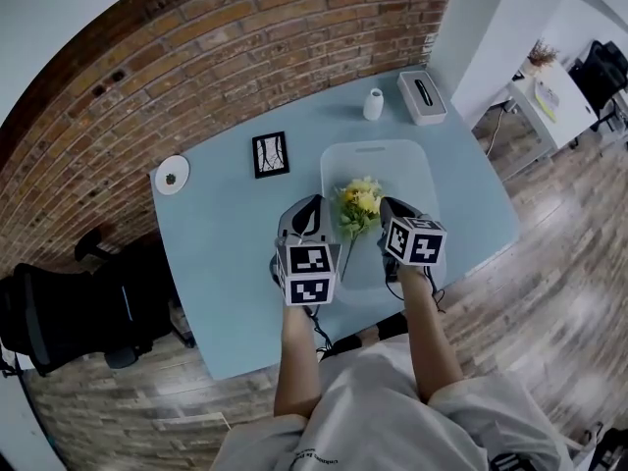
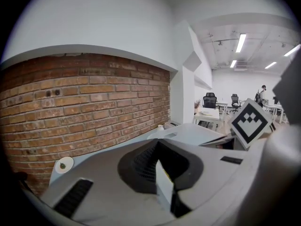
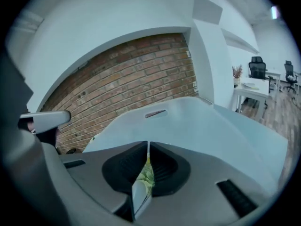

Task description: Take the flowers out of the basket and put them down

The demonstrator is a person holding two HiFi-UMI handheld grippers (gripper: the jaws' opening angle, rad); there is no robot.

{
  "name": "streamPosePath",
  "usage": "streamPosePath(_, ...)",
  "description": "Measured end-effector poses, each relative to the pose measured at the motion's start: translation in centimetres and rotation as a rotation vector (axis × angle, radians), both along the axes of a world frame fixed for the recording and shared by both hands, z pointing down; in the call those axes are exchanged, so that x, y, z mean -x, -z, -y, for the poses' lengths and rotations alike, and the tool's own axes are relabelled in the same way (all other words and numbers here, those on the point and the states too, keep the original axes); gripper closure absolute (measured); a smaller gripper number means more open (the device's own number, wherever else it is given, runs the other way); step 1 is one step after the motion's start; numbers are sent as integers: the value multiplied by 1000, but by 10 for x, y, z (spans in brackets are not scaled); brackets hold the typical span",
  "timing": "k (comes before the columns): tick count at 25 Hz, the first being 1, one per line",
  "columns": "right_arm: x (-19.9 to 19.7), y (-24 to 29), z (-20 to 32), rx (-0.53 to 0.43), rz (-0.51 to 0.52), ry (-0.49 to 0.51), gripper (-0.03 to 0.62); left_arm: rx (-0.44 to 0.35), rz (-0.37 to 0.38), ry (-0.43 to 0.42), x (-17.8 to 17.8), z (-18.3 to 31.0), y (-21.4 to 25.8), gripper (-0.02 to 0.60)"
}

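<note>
Currently right gripper (image 3: 148,147) fingers (image 3: 124,166) pinch the flowers (image 1: 359,204) above the tray (image 1: 412,165) on the desk (image 1: 226,234). Left gripper (image 2: 157,147) fingers (image 2: 141,161) closed, empty.

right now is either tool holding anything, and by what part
The right tool pinches the flowers by a yellow-green bit, apparently the leafy head rather than the bare stem. The left tool is shut on nothing.
</note>
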State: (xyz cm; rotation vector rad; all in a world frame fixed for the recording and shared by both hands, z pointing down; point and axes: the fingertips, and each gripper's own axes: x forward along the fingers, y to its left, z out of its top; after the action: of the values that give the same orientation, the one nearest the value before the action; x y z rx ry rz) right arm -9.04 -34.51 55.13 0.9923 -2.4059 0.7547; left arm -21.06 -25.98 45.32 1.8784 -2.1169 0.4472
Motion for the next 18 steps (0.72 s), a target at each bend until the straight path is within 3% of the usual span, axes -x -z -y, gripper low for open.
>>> streamPosePath(7, 22, -54, -7, 157, -111, 20, 380, 3, -38, 27, 32, 34, -3, 563)
streamPosePath(14, 20, -132, -47, 489, -203, 51, 335, 29, -96, 51, 46, 64, -12, 563)
streamPosePath(18, 20, -167, -65, 601, -222, 21, 315, 58, -84, 65, 55, 68, -16, 563)
